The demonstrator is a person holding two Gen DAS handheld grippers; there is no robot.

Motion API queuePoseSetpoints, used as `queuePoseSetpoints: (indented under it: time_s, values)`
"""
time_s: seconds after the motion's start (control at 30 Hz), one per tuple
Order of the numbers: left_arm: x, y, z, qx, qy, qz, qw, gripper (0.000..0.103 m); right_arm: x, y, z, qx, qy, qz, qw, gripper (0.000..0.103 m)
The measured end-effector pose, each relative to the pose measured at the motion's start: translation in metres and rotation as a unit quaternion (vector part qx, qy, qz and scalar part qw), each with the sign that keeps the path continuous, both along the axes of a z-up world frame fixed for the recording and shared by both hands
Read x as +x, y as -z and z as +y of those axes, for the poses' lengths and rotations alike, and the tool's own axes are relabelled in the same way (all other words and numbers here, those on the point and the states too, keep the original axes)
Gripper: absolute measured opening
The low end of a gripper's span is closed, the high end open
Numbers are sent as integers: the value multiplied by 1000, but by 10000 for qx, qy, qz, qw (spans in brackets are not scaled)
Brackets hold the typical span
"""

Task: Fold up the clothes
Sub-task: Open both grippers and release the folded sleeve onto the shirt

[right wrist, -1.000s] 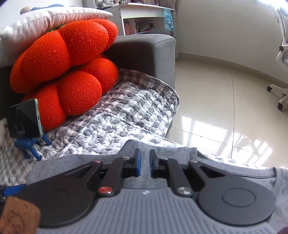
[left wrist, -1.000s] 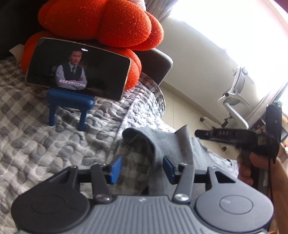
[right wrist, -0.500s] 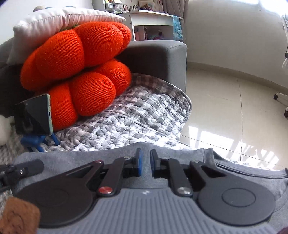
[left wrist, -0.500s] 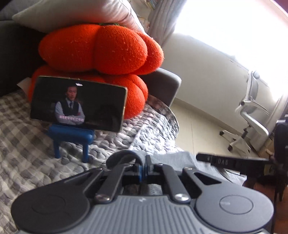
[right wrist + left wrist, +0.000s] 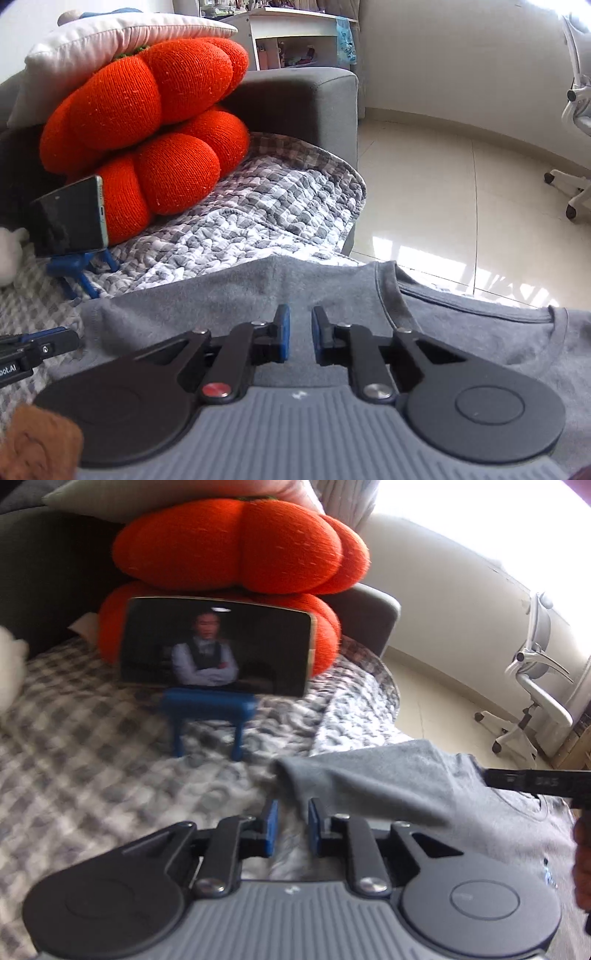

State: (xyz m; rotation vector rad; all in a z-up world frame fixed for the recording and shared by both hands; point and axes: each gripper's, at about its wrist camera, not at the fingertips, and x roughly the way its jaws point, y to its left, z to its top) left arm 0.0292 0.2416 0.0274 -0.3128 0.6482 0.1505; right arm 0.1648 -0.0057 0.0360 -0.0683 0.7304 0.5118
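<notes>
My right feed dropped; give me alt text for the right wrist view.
The right gripper hovers, jaws slightly apart, over a grey T-shirt spread on a checked blanket. Behind are orange cushions and a propped phone.

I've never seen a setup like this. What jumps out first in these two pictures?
The big orange pumpkin-shaped cushions stacked against the grey sofa arm grab the eye. Just in front of them, a phone playing a video leans on a small blue stand on the checked quilt. Nearest the cameras, a grey T-shirt lies spread before the left gripper and right gripper, both slightly open.
</notes>
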Motion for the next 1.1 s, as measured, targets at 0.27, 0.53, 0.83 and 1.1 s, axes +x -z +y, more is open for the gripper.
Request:
queuePoseSetpoints:
  time_s: [0.27,0.53,0.83,1.1]
  values:
    - [-58,-18,16,164,199,109,9996,19,-74,-53,-38,442,-186,-16,9988,18]
    - [-111,-82,13,333,275,-67,9990,24,-181,-137,-63,895,-390,-453,9942,19]
    - [-136,-120,-4,-351,-1,46,9994,26,-290,-160,-84,1272,-539,-552,9889,25]
    - [-136,-141,-15,-514,-194,-130,9984,35,-329,-207,-118,1076,-494,-1339,9839,27]
